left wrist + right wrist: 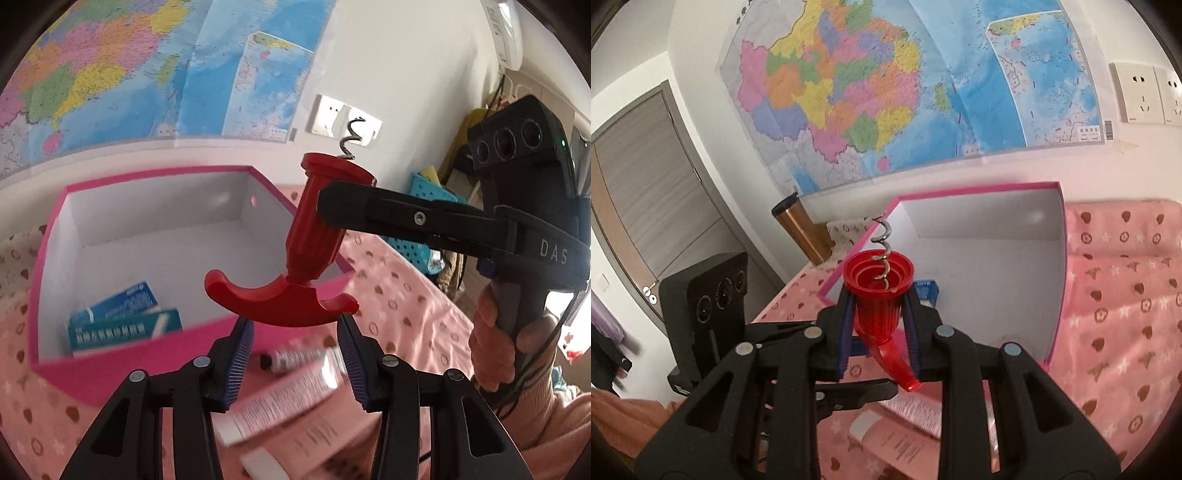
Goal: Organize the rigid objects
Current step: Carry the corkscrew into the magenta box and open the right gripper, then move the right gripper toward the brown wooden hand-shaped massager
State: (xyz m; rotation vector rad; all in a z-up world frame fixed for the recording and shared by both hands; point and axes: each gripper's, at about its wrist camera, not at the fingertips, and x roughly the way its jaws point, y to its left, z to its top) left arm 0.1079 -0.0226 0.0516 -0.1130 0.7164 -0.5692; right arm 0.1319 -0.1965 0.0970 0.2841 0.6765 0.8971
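Corkscrew [877, 306] sits clamped by its ribbed red barrel in my right gripper [879, 314], metal spiral pointing toward the open pink box [147, 334]. My left gripper [295, 354] has its blue pads apart just under the red handle, gripping nothing. Tubes [280, 398] lie on the pink cloth [406, 306] below.

Red plastic corkscrew [306, 254] was aloft over the pink box [55, 221], ribbed bell body up, steel spiral [351, 140] poking out top, curved T-handle low. Box was open, white inside, with blue cartons [122, 321] at its near left corner. Pink tubes [288, 398] lay on the bedspread before it.
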